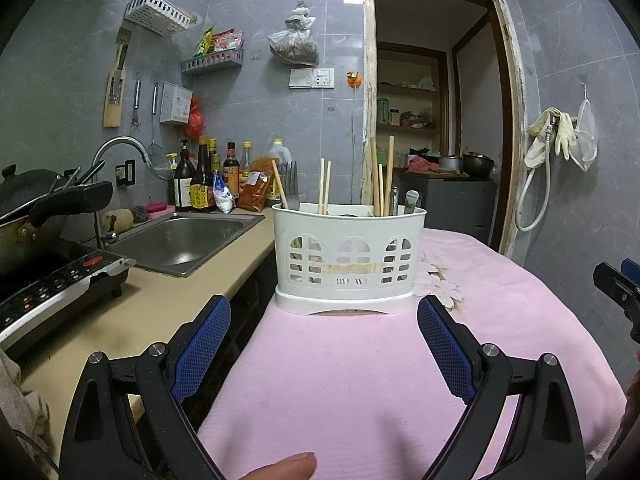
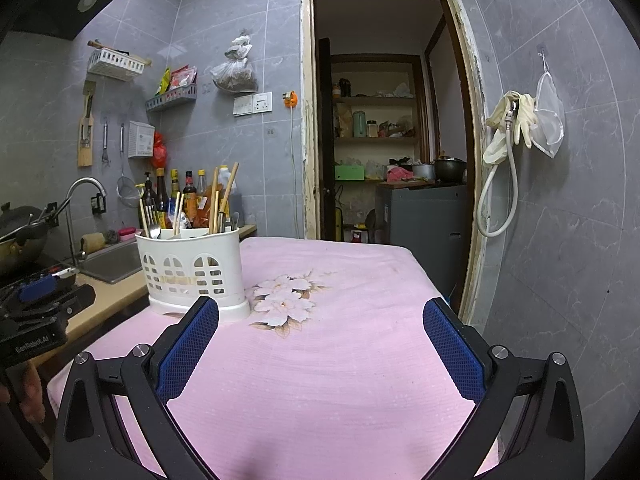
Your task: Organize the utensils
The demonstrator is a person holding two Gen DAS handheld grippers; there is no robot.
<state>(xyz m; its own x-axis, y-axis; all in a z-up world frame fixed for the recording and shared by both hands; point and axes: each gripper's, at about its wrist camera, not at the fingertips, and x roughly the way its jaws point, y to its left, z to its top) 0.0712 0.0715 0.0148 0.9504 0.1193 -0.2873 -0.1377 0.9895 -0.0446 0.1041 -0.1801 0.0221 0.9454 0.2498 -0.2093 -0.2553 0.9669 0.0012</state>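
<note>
A white slotted utensil caddy (image 1: 348, 258) (image 2: 192, 268) stands on the pink cloth (image 1: 360, 380) (image 2: 320, 360). Inside it stand several wooden chopsticks (image 1: 325, 186) (image 2: 224, 198), a fork (image 1: 293, 188) and metal handles (image 1: 410, 202). My left gripper (image 1: 324, 328) is open and empty, just in front of the caddy. My right gripper (image 2: 320, 328) is open and empty too, with the caddy ahead to its left. The right gripper's tip (image 1: 618, 288) shows at the left wrist view's right edge. No loose utensil lies on the cloth.
Left of the cloth runs a beige counter (image 1: 168, 304) with a steel sink (image 1: 184, 242), an induction hob (image 1: 52, 284) with a black wok (image 1: 28, 208), and sauce bottles (image 1: 200, 184). A doorway (image 2: 384, 140) opens behind. A thumb (image 1: 284, 468) shows at the bottom.
</note>
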